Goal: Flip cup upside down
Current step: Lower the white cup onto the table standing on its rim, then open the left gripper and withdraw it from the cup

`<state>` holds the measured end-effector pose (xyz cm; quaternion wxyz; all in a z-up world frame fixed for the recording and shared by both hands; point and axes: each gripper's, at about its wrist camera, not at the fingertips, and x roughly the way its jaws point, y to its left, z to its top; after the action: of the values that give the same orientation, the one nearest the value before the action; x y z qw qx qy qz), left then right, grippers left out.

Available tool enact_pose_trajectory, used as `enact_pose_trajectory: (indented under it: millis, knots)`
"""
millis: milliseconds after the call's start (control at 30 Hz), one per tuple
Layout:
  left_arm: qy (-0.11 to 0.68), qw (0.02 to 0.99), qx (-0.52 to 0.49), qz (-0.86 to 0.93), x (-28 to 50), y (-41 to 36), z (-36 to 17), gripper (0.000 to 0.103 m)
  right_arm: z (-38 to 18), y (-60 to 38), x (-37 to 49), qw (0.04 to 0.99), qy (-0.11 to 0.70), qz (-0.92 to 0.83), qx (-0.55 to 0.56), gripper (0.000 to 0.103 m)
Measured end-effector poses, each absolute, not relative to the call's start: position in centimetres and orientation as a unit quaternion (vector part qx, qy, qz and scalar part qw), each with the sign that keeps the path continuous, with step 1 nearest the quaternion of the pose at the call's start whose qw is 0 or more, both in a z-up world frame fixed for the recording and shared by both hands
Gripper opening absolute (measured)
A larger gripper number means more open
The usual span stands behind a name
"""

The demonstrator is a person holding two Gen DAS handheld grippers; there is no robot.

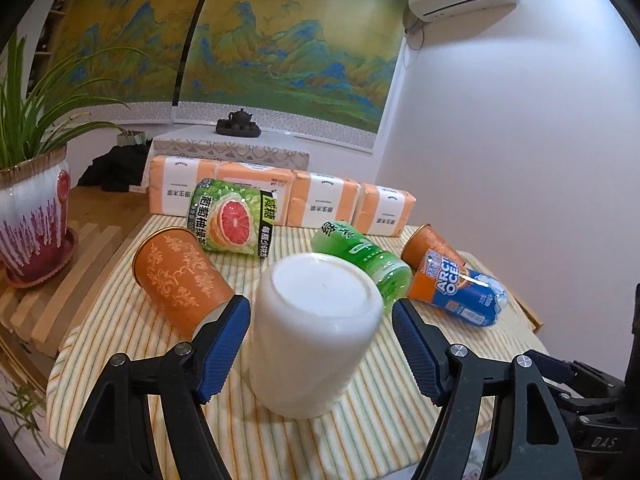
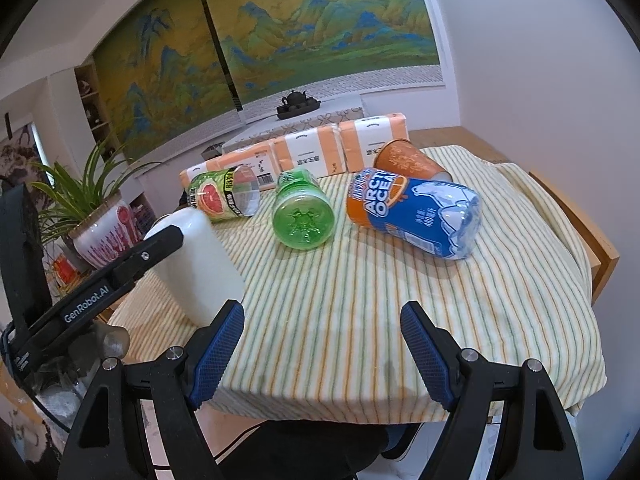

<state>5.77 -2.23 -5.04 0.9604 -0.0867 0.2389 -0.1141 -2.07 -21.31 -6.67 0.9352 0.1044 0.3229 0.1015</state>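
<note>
Left wrist view: left tongs (image 1: 320, 340) spread wide, blue pads either side of the white cup (image 1: 312, 332). The cup stands upside down on the striped cloth (image 1: 360, 432), base up, slightly blurred. Left pad looks just at the cup wall, right pad clear of it; contact on the left cannot be told for sure. Behind the cup: orange patterned cup (image 1: 180, 276) lying on its side at left, grapefruit-label bottle (image 1: 232, 220), green bottle (image 1: 360, 260), blue-orange Arctic Ocean bottle (image 1: 460, 292), second orange cup (image 1: 430, 246) far right, all lying down. Row of orange-white tissue packs (image 1: 320, 200) at the back. Potted plant (image 1: 34, 216) at left.

Right wrist view: right tongs (image 2: 322, 356) spread, nothing between them, hovering over the near edge of the bench cloth (image 2: 340, 320). White cup (image 2: 196, 264) sits inverted at left, with one black finger of the left tongs (image 2: 132, 264) across its side. Green bottle (image 2: 302, 216) and Arctic Ocean bottle (image 2: 416, 216) lie well apart from the right tongs.
</note>
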Motion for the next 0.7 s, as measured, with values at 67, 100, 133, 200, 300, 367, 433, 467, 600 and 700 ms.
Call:
enact_pose_trajectory:
  millis: [67,100,133,200,300,367,433,467,600,700]
  knots:
    - [0.240,0.960,-0.087,-0.113,5.8,-2.0,-5.1,0.077,-6.5,-21.0,-2.1,0.935,0.322,0.104,0.103,0.077]
    - [0.240,0.960,-0.088,-0.114,5.9,-2.0,-5.2,0.077,-6.5,-20.9,-2.2,0.935,0.322,0.105,0.102,0.077]
    - [0.240,0.960,-0.087,-0.115,5.8,-2.0,-5.1,0.077,-6.5,-20.8,-2.2,0.935,0.322,0.106,0.102,0.077]
    - [0.239,0.961,-0.082,-0.114,5.8,-2.1,-5.1,0.077,-6.4,-20.8,-2.3,0.936,0.321,0.106,0.101,0.077]
    - [0.241,0.961,-0.078,-0.114,5.7,-2.3,-5.2,0.077,-6.4,-20.8,-2.3,0.936,0.321,0.105,0.103,0.077]
    - [0.243,0.960,-0.079,-0.114,5.7,-2.3,-5.1,0.077,-6.3,-20.8,-2.4,0.936,0.320,0.105,0.104,0.077]
    - [0.245,0.959,-0.078,-0.116,5.6,-2.3,-5.1,0.077,-6.2,-20.8,-2.4,0.936,0.319,0.106,0.105,0.077]
    - [0.246,0.959,-0.076,-0.117,5.5,-2.3,-5.0,0.077,-6.2,-20.9,-2.4,0.936,0.319,0.105,0.105,0.077]
    - [0.246,0.959,-0.069,-0.121,4.9,-2.5,-4.7,0.077,-6.1,-20.8,-2.4,0.937,0.316,0.107,0.107,0.077]
    - [0.243,0.960,-0.066,-0.120,4.4,-2.5,-4.3,0.079,-5.8,-20.6,-2.6,0.939,0.311,0.107,0.105,0.077]
